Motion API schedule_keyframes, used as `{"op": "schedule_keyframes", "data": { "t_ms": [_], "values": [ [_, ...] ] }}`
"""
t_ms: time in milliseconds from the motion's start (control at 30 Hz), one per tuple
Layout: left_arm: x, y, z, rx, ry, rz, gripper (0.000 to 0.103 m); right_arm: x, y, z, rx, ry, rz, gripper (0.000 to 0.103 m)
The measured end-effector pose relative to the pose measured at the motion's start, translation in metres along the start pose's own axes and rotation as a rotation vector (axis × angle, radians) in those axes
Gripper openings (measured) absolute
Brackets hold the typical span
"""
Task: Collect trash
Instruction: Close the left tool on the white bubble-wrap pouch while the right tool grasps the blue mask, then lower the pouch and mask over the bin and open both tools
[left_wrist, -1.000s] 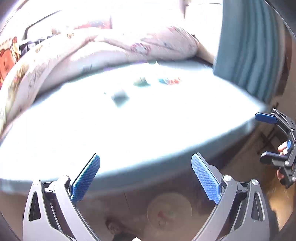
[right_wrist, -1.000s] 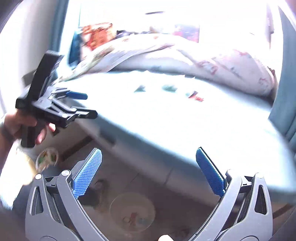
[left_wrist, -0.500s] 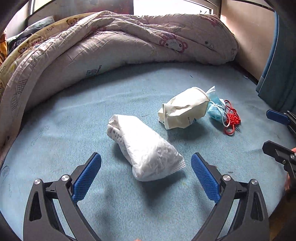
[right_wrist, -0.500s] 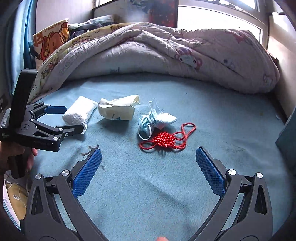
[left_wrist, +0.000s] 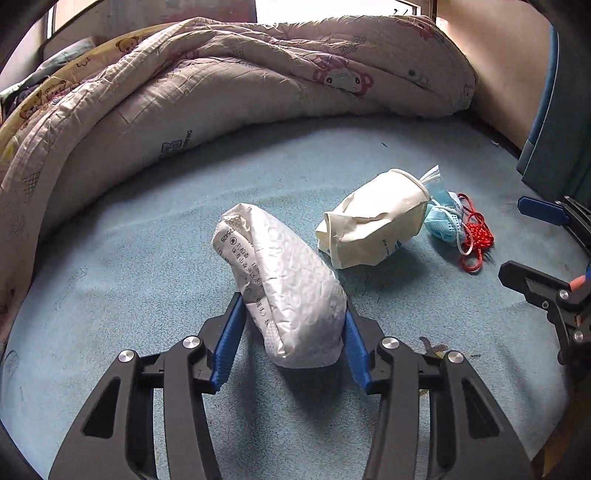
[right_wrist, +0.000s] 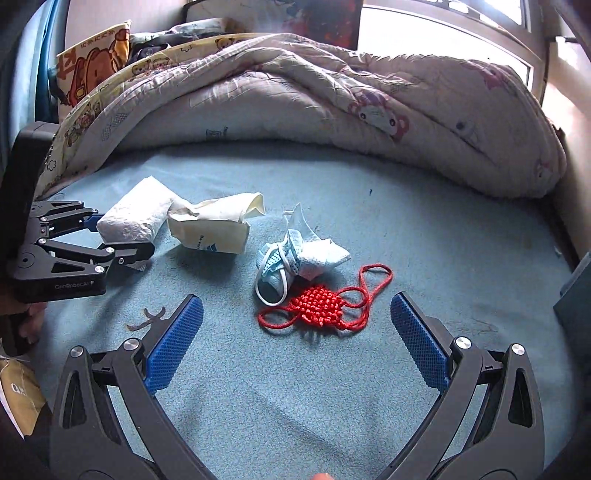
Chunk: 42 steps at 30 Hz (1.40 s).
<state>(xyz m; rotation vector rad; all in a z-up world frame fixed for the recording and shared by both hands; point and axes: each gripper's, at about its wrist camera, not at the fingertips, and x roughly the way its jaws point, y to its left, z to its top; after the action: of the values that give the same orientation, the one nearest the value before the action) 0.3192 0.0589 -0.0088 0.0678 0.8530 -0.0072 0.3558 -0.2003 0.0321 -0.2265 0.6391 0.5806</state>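
A white crinkled tissue pack (left_wrist: 284, 280) lies on the blue bed sheet (left_wrist: 147, 266). My left gripper (left_wrist: 291, 332) is shut on its near end, blue pads against both sides; it also shows in the right wrist view (right_wrist: 122, 236). A crushed cream paper cup (left_wrist: 373, 229) lies to its right, then a blue face mask (left_wrist: 445, 221) and a red knotted cord (left_wrist: 476, 236). My right gripper (right_wrist: 295, 343) is open just in front of the red cord (right_wrist: 321, 306), with the mask (right_wrist: 295, 254) and cup (right_wrist: 214, 225) beyond it.
A bunched quilt (left_wrist: 229, 85) runs along the far side of the bed (right_wrist: 332, 96). A cartoon-print pillow (right_wrist: 92, 66) stands at the far left. A blue curtain (left_wrist: 557, 129) hangs at the right. A brown bag (right_wrist: 18, 391) sits off the bed's left edge.
Both grippers moved in over the bed. My left gripper closed on the tissue pack. My right gripper came nearer the red cord and stays open.
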Motion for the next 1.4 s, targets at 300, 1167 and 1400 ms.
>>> {"op": "schedule_keyframes", "data": {
  "t_ms": [300, 1167, 1400],
  "values": [
    [0.007, 0.006, 0.003, -0.02, 0.031, 0.005, 0.046, 0.053, 0.006, 0.028, -0.046, 0.088, -0.067, 0.074],
    [-0.092, 0.0, -0.045, -0.008, -0.065, -0.07, 0.046, -0.074, 0.068, -0.023, -0.12, -0.027, 0.103, 0.034],
    [-0.135, -0.017, -0.124, 0.023, -0.055, -0.124, 0.046, -0.14, 0.105, -0.087, -0.135, -0.048, 0.167, 0.034]
  ]
}}
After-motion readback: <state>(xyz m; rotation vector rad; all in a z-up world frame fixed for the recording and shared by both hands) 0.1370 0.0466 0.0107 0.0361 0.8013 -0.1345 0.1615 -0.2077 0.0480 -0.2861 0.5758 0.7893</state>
